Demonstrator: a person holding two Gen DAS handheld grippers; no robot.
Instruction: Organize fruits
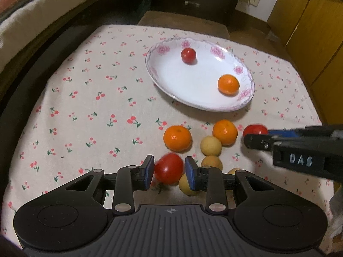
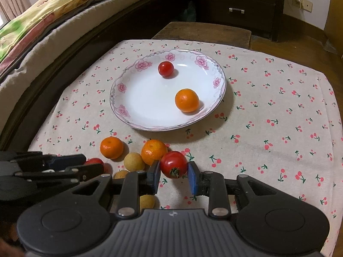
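Left gripper [image 1: 169,172] and right gripper [image 2: 174,176] parted, each straddling a tomato, contact unclear.

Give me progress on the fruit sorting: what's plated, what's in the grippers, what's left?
Done: one tomato and one orange sit on the plate. In hand: the left gripper and the right gripper each straddle a red tomato on the cloth, jaws open, nothing lifted. Left: both those tomatoes, two oranges and several small yellow fruits on the tablecloth.
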